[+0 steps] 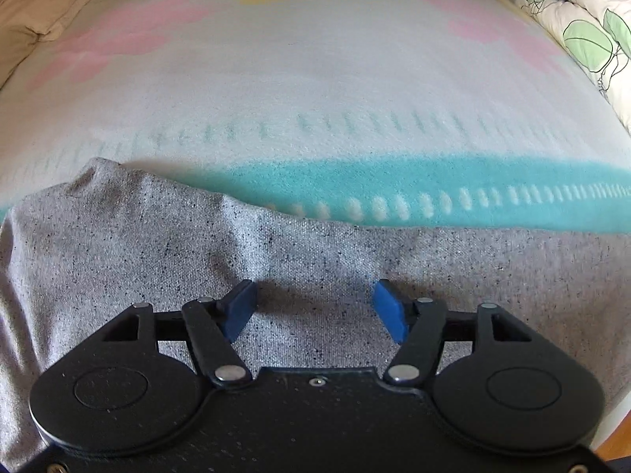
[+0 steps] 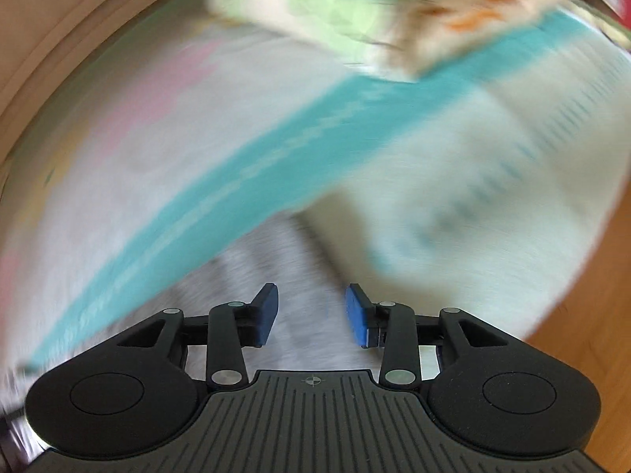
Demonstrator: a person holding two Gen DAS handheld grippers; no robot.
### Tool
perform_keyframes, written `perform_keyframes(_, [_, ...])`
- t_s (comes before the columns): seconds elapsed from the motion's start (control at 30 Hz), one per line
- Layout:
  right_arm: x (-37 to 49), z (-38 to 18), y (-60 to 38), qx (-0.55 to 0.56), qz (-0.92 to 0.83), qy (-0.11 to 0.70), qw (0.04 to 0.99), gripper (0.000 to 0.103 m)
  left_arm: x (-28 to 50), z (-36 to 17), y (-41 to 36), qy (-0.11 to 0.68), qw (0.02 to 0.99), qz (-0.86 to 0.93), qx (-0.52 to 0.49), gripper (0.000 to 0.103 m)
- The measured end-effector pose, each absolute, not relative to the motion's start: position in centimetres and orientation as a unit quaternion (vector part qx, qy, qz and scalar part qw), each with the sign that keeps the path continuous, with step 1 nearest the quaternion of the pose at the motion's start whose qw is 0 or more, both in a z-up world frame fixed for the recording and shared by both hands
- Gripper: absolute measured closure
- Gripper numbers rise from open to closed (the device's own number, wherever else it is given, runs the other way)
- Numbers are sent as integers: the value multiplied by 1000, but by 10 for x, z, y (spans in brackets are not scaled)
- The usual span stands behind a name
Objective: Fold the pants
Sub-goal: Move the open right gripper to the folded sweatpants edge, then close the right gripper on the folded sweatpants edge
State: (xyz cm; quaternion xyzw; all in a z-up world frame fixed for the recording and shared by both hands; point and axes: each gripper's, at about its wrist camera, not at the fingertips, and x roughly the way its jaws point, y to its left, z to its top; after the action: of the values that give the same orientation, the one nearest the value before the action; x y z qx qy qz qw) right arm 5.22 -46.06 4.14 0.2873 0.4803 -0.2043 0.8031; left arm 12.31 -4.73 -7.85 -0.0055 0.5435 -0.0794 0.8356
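Hovering over grey pants (image 1: 315,260), left claw (image 1: 315,309) and right claw (image 2: 311,315) agape, empty.

The left gripper (image 1: 315,307) hangs with jaws apart over grey speckled pants (image 1: 157,244) lying on a pastel floral blanket (image 1: 315,79); a leaf-print pillow (image 1: 583,31) lies at the right.

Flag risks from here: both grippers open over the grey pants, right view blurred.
1. Left gripper is open above the grey pants, whose far edge is rumpled; closing here may pinch a wrinkle and skew the fold.
2. Right gripper is open and the right view is smeared, so a grasp now could catch the blanket as well.
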Motion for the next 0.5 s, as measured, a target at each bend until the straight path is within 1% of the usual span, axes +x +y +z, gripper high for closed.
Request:
perform_keyframes(0.1, [46, 32, -473, 317, -212, 479, 791, 66, 126, -77, -42, 547, 833, -79, -17, 36])
perform_keyframes(0.23, [46, 17, -478, 352, -190, 503, 766, 64, 129, -70, -36, 550, 831, -76, -27, 35])
perform_keyframes(0.33, [48, 9, -476, 342, -185, 525, 757, 64, 132, -70, -36, 552, 830, -77, -28, 34])
perform_keyframes(0.4, [50, 7, -475, 334, -179, 526, 761, 61, 136, -71, -32, 553, 829, -80, -29, 34])
perform_keyframes(0.43, [50, 6, -475, 337, -175, 525, 762, 57, 138, -70, -31, 553, 829, -81, -30, 34])
perform_keyframes(0.47, [50, 5, -476, 343, -168, 524, 761, 51, 139, -70, -30, 554, 828, -81, -32, 34])
perform_keyframes(0.5, [52, 4, -477, 347, -162, 523, 761, 48, 138, -71, -29, 554, 828, -81, -34, 34])
